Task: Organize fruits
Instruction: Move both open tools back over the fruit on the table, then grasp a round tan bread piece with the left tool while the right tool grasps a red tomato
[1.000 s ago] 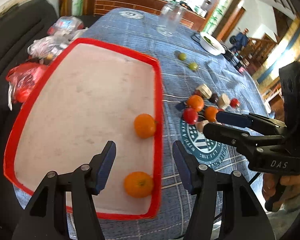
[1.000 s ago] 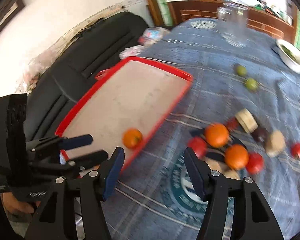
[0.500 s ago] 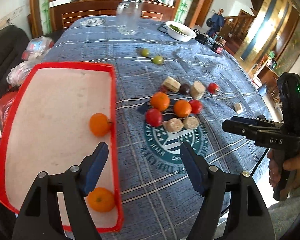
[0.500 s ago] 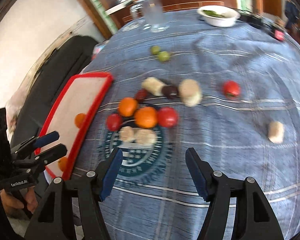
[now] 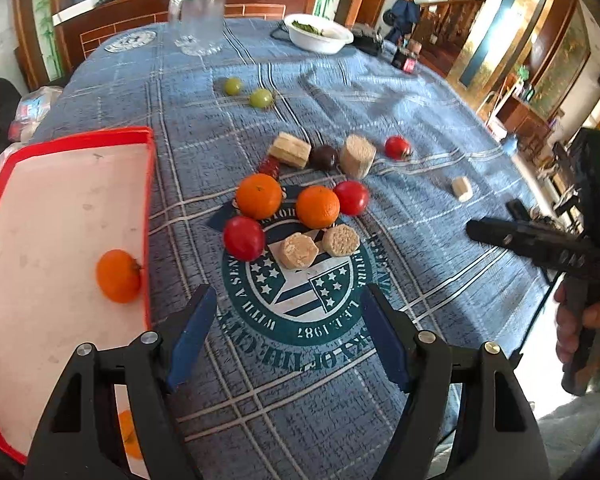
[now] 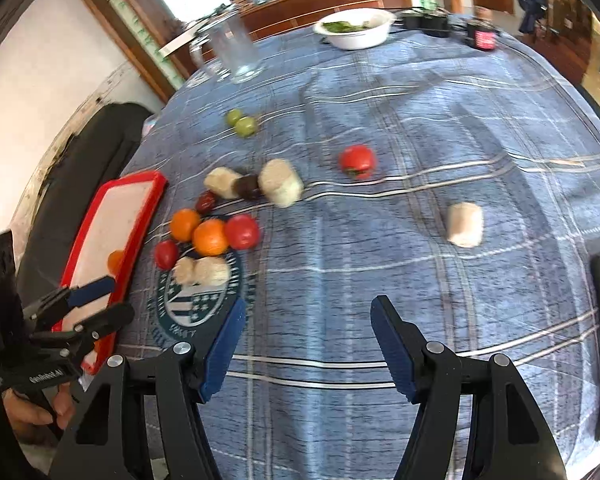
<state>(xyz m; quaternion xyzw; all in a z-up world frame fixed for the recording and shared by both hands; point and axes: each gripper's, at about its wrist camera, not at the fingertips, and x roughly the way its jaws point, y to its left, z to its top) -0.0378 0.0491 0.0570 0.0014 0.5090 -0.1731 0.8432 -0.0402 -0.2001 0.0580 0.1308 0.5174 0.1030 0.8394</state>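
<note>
Both empty: left gripper (image 5: 288, 320) spread, right gripper (image 6: 308, 340) spread. Two oranges (image 5: 118, 276) sit in the red tray (image 5: 150, 200); the rest cluster (image 5: 316, 206) on the table (image 5: 400, 92). Risk: tight packing, a finger nudges a tomato (image 5: 244, 238) and it rolls.

Black grippers, blue-padded fingers (image 5: 192, 332), silver screws

From my left wrist cam, the second orange (image 5: 129, 434) at bottom left is mostly hidden behind the left gripper's finger (image 5: 100, 400). Red tray (image 5: 150, 200) is cut off by the left edge. Right wrist view is smeared w/ motion blur; beige pieces (image 6: 202, 271) at center left merge, can't tell what they are. Bowl contents (image 6: 346, 26) up top too small to ID.
</note>
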